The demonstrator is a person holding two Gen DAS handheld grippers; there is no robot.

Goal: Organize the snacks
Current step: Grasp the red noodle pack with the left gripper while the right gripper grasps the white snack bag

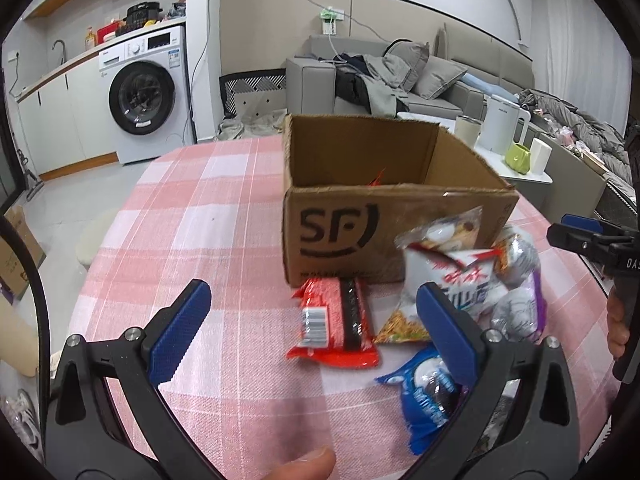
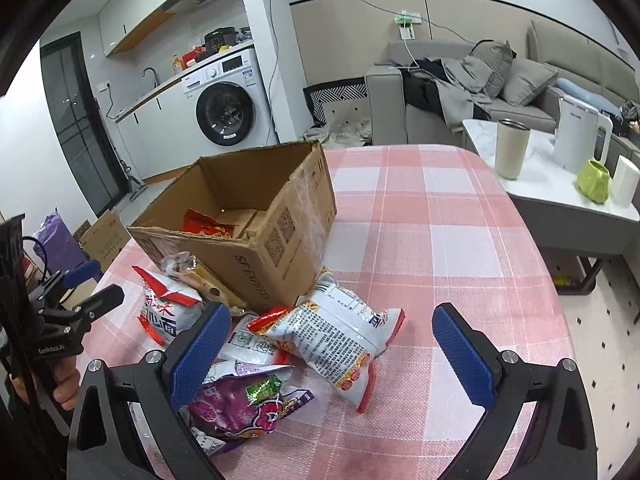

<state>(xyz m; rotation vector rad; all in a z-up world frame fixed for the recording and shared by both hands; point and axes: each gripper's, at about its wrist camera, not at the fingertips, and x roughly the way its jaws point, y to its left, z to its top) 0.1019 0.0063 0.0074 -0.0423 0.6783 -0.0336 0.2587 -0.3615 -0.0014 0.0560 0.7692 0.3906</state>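
both claws, left gripper (image 1: 312, 328) and right gripper (image 2: 330, 344), gape released over snacks (image 2: 256, 356) heaped near the box (image 2: 248, 224), one red pack (image 2: 206, 226) inside, so closing on overlapping bags could drag neighbours off the table (image 2: 440, 240).

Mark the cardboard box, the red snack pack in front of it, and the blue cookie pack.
cardboard box (image 1: 340, 236), left wrist view, front wall by the logo.
red snack pack (image 1: 332, 320), left wrist view, middle of the wrapper.
blue cookie pack (image 1: 424, 404), left wrist view, wrapper centre.
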